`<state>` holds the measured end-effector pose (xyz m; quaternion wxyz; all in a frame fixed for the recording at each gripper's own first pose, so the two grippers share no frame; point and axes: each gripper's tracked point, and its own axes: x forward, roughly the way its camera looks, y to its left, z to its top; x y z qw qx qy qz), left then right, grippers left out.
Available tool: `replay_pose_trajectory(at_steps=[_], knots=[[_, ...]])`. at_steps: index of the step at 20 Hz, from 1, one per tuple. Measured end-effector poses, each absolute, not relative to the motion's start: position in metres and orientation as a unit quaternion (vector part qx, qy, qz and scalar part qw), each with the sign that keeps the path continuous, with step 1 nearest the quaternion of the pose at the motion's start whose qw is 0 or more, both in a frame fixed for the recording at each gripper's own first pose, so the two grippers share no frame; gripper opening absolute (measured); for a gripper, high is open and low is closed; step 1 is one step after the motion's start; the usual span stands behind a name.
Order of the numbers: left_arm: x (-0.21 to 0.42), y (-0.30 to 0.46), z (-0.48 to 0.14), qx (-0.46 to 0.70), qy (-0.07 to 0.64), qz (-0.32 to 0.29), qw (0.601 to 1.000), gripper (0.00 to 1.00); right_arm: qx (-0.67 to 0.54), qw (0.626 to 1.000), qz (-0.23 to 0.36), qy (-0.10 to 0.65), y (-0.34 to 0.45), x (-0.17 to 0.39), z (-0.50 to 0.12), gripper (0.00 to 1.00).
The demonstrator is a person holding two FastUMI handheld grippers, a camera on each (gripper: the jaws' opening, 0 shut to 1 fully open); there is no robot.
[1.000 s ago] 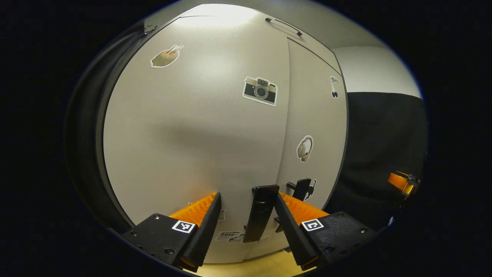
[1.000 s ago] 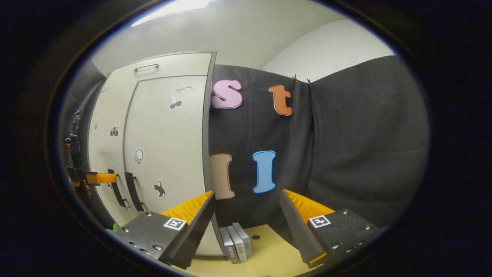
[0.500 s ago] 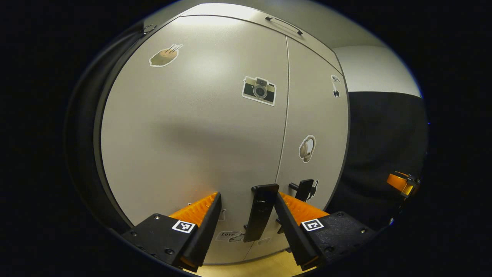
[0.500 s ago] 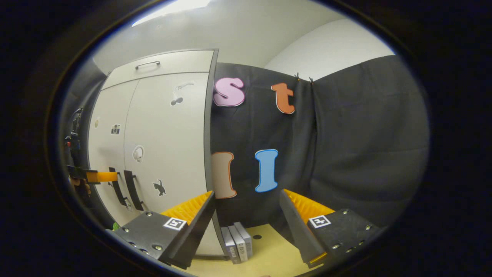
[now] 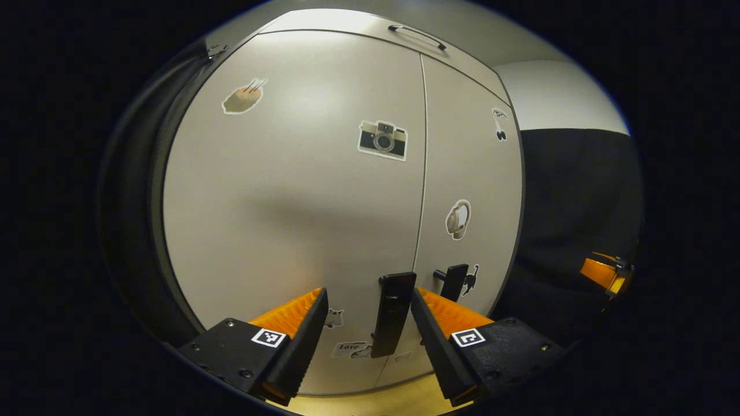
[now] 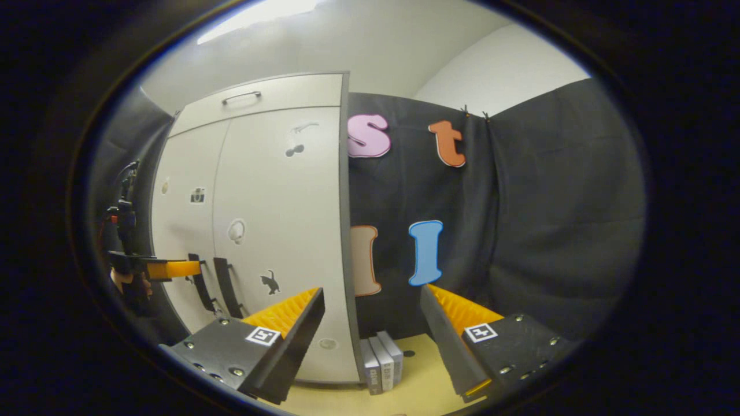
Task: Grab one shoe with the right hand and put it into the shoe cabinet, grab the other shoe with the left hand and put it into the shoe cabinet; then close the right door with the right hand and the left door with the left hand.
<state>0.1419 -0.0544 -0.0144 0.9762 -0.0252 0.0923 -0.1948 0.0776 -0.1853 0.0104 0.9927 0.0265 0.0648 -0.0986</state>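
In the left gripper view, the left hand-held gripper (image 5: 367, 323) stood released, its two fingers spread to either side of the left door's handle (image 5: 393, 315) without pressing on it. The left door (image 5: 289, 202) looked flush with the right door (image 5: 468, 173), only a thin seam between them, so the shoe cabinet (image 5: 347, 23) appeared closed. The shoes were presumably inside, behind the doors. Stickers dotted both panels, among them a camera sticker (image 5: 383, 139).

In the right gripper view, the right hand-held gripper (image 6: 370, 329) was also released, fingers wide apart and grasping nothing, held well off the cabinet and aimed past its right edge towards the booth's cloth wall. The left hand-held gripper (image 6: 173, 268) showed farther off, near the two door handles (image 6: 214, 283), with a hand (image 6: 124, 283) behind it. A few boxes (image 6: 381, 361) stood on the floor (image 6: 416, 387) just beside the cabinet's corner.

By my judgement the task was all but done. The risk lay in the withdrawal: a finger could catch the handle that sat between them and drag the left door open again. Whether the door had latched fully could not be told.
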Motion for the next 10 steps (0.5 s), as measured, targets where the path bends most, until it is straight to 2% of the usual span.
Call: replay_pose_trajectory(at_steps=[2,6,10], knots=[[0.121,-0.046,0.002,-0.029,0.087,-0.188,0.978,0.86,0.03,0.994,-0.078,0.066,-0.165,0.077,0.014,1.0],[0.072,-0.017,0.045,-0.028,0.057,-0.157,0.986,0.86,0.036,0.998,-0.029,0.053,-0.116,0.077,0.037,0.97],[0.029,0.004,0.073,-0.02,0.039,-0.127,0.991,0.86,0.046,0.998,0.023,0.042,-0.067,0.072,0.064,1.0]])
